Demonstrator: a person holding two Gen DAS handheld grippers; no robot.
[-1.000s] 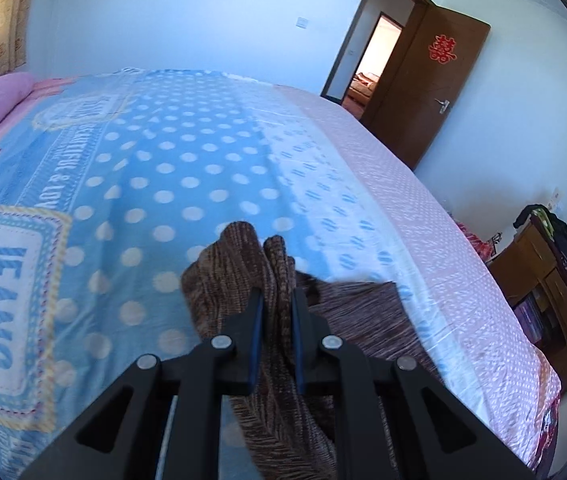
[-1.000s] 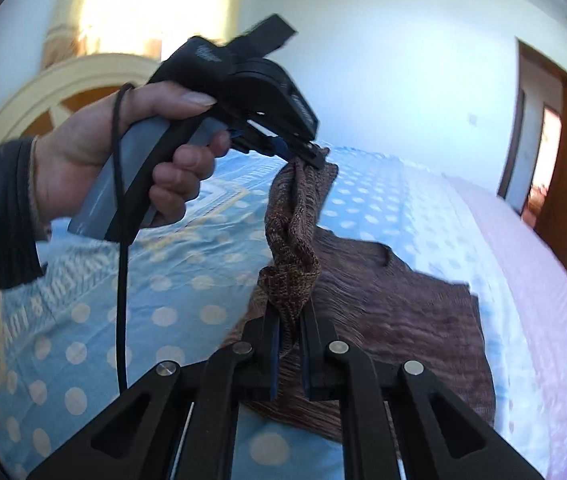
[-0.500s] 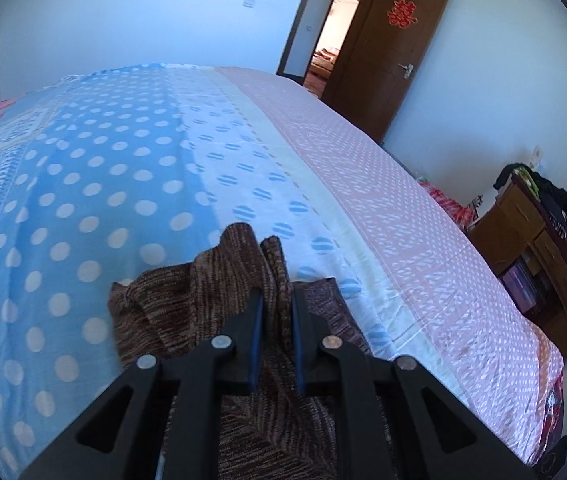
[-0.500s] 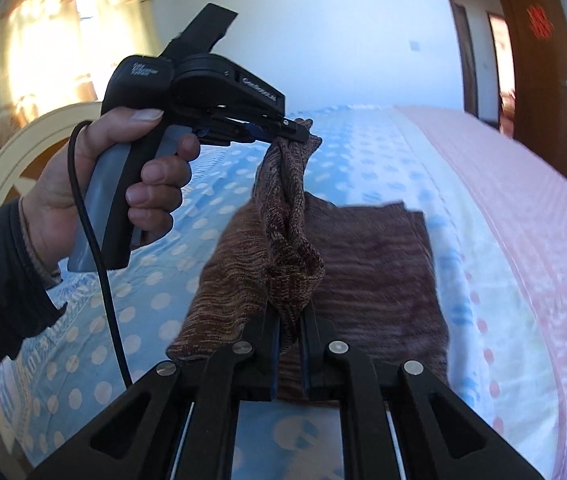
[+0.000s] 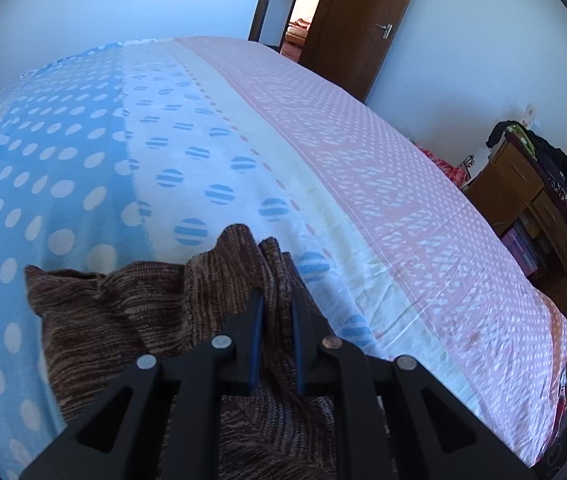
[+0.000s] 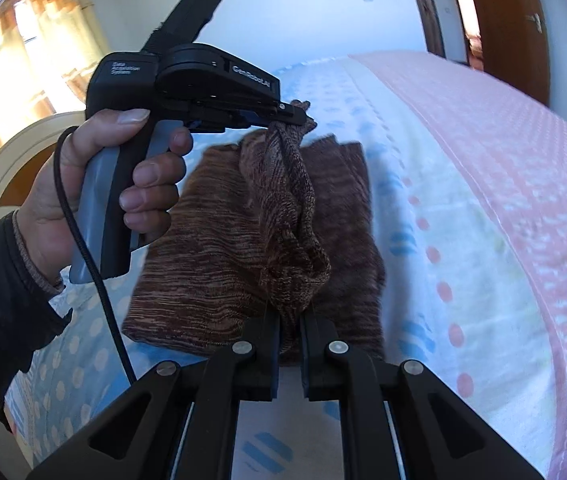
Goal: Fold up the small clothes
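A brown knitted garment lies on the bed with one edge lifted. My left gripper is shut on a bunched corner of the garment. In the right wrist view the left gripper holds that corner up at the far end. My right gripper is shut on the near end of the same lifted edge, which hangs twisted between the two grippers above the flat part of the garment.
The bed sheet is blue with white dots, then white and pink toward the right edge. A wooden cabinet and an open brown door stand beyond the bed. A curtained window is at left.
Both grippers have carried the lifted edge across the bed toward the pink side. The garment's flat part now lies further under the raised edge.
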